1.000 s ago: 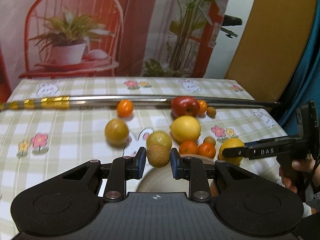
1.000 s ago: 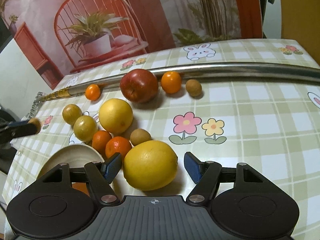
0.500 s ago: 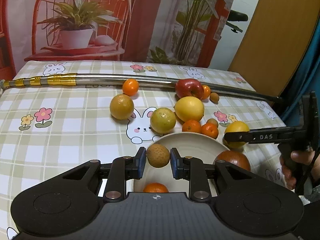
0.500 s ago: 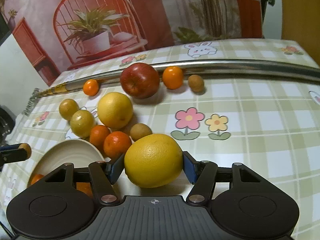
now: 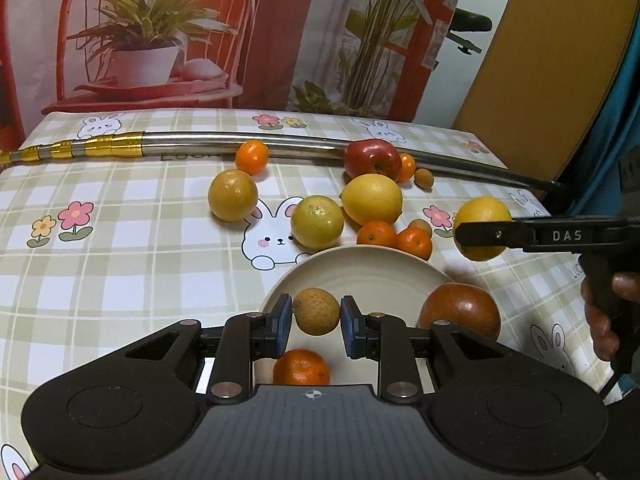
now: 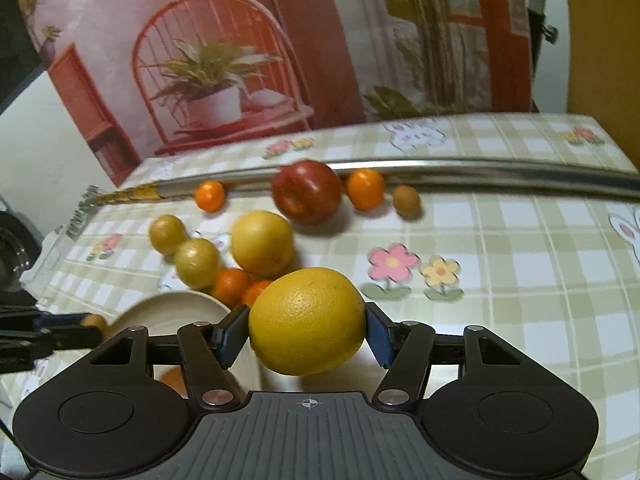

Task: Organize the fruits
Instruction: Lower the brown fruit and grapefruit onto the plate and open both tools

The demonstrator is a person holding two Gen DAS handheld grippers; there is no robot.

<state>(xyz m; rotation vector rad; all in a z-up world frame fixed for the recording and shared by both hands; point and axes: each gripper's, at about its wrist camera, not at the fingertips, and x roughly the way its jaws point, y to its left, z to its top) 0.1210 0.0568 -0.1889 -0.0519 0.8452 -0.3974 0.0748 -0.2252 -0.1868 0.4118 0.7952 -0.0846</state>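
The checked-cloth bench (image 5: 120,264) carries a metal pole (image 5: 248,142), a red apple (image 5: 372,158), loose citrus, and apparently a plate (image 5: 360,276).

right view's fruit pile (image 6: 256,240) blurred

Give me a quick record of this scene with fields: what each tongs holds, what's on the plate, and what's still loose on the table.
left tongs: shut on a small brown fruit, over the plate
right tongs: shut on a big yellow citrus, off the table
on plate: one orange; a reddish-brown fruit at its right rim
loose on cloth: red apple, yellow and green citrus, small oranges, small brown fruits
also: metal pole across the far side
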